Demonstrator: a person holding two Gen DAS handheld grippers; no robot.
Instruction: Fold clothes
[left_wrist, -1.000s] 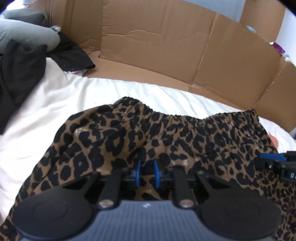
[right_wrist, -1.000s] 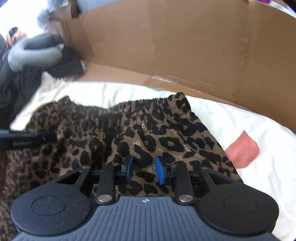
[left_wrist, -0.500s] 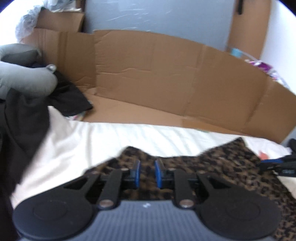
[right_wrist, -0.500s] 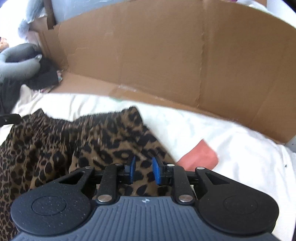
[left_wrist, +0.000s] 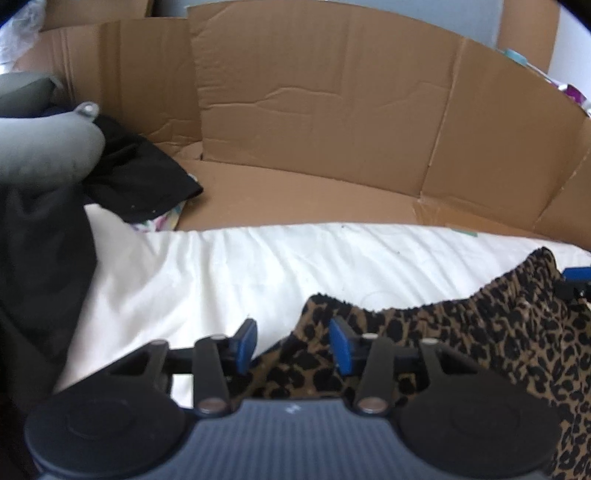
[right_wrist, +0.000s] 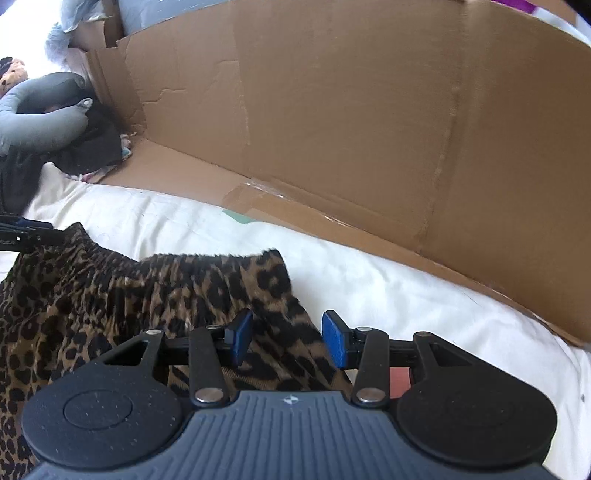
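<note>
1. Right now my left gripper (left_wrist: 293, 345) has its jaws opening, standing about half apart; the near left corner of the leopard-print garment (left_wrist: 461, 343) lies between and under the blue pads (left_wrist: 341, 345), and neither pad presses on the cloth.
2. My right gripper (right_wrist: 287, 339) is opening as well, its jaws parted to a middling width over the garment's right edge; the cloth (right_wrist: 147, 295) runs under the gap, loose and ungripped.
3. The garment lies flat on the white bedsheet (left_wrist: 240, 273), spread between my two tools: it stretches rightward from the left one and leftward from the right one.
4. Its gathered elastic waistband (right_wrist: 122, 258) faces the far side, toward the cardboard, so the waistband runs left to right across the bed and the body of the garment comes toward me.
5. Beyond the waistband a bare strip of sheet runs up to the flattened cardboard (right_wrist: 369, 122), which stands as a wall along the far edge.
6. To the far left a grey neck pillow (left_wrist: 40, 147) and dark clothing (left_wrist: 140, 177) are heaped, well apart from the garment, with open sheet in between.
7. To the right of my right gripper the sheet is bare except for a small pink patch (right_wrist: 400, 376) just under the tool.
</note>
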